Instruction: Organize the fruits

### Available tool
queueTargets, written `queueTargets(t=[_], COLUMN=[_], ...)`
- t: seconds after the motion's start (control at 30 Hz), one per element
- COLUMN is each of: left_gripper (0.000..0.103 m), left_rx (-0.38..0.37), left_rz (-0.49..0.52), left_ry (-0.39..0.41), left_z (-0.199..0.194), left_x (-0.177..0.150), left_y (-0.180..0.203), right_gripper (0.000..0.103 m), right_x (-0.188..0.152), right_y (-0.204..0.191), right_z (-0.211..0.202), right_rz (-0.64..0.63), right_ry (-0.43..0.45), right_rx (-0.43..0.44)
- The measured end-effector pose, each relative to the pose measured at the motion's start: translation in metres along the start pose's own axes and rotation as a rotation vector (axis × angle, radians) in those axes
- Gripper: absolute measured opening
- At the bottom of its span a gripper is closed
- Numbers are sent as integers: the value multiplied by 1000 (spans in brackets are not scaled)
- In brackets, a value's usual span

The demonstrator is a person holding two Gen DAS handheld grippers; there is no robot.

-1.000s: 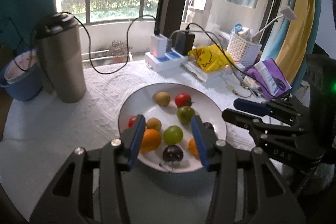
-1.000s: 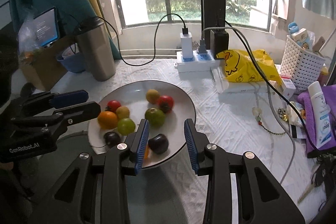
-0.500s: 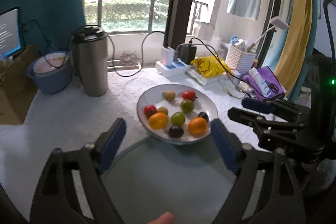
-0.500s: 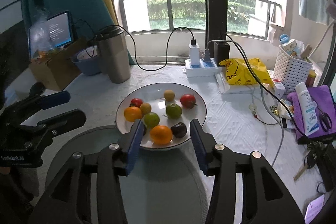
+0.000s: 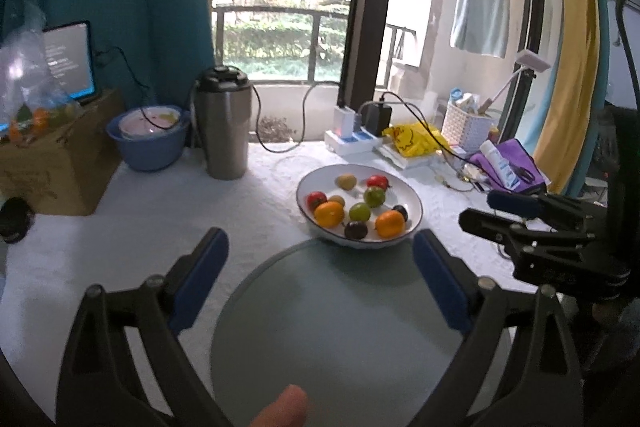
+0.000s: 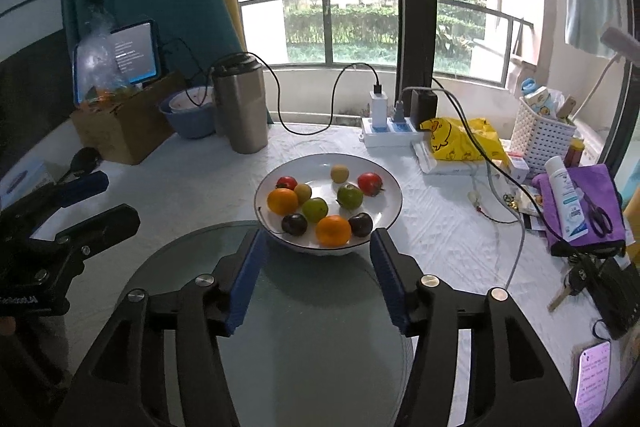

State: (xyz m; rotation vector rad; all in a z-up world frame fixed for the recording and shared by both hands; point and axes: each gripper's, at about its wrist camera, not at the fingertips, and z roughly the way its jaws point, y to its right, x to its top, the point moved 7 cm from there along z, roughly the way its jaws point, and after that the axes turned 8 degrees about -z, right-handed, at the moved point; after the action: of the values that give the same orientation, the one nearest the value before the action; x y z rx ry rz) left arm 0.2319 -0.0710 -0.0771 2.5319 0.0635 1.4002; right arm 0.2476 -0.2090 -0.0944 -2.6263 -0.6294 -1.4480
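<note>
A white plate [image 5: 404,187] [image 6: 312,167] on the white tablecloth holds several fruits. Among them are two oranges [image 5: 329,213] [image 6: 333,230], two dark plums [image 5: 355,229] [image 6: 294,223], and green and red ones. My left gripper [image 5: 319,234] hangs over a round glass disc [image 5: 340,327], short of the plate. Its jaws are opening wide with nothing between them. My right gripper [image 6: 318,235] is also just short of the plate's near rim, opening and empty. Each gripper shows in the other's view, the right one [image 5: 478,207] beside the plate and the left one [image 6: 120,201] to its left.
A steel flask [image 5: 222,123], a blue basin [image 5: 148,139] and a cardboard box [image 5: 52,163] stand at the back left. Behind the plate are a power strip [image 6: 392,131], a yellow bag [image 6: 464,143] and a white basket [image 6: 544,135]. A purple cloth [image 6: 580,203], keys and a phone lie at the right.
Both grippers have drawn back from the plate and risen a little. Their jaws have spread, the left ones much wider. The fruits lie on the plate.
</note>
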Motion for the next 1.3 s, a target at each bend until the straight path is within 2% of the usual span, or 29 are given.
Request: queueTargets(t=[0.23, 0.47, 0.93, 1.3], left_gripper=[94, 94, 94, 94], left_rx=[2, 49, 88, 103], left_rz=[7, 11, 53, 48], left_ry=[57, 138, 287, 363], left_z=[-34, -70, -136, -166], left_x=[-1, 7, 30, 45], left_y=[2, 0, 10, 10], right_gripper=[64, 71, 72, 72], right_x=[4, 13, 32, 40], right_y=[-14, -26, -37, -35], right_z=[-33, -70, -143, -175], right_rz=[-18, -38, -45, -40], right_ry=[45, 111, 249, 306], right_rx=[-20, -44, -89, -127])
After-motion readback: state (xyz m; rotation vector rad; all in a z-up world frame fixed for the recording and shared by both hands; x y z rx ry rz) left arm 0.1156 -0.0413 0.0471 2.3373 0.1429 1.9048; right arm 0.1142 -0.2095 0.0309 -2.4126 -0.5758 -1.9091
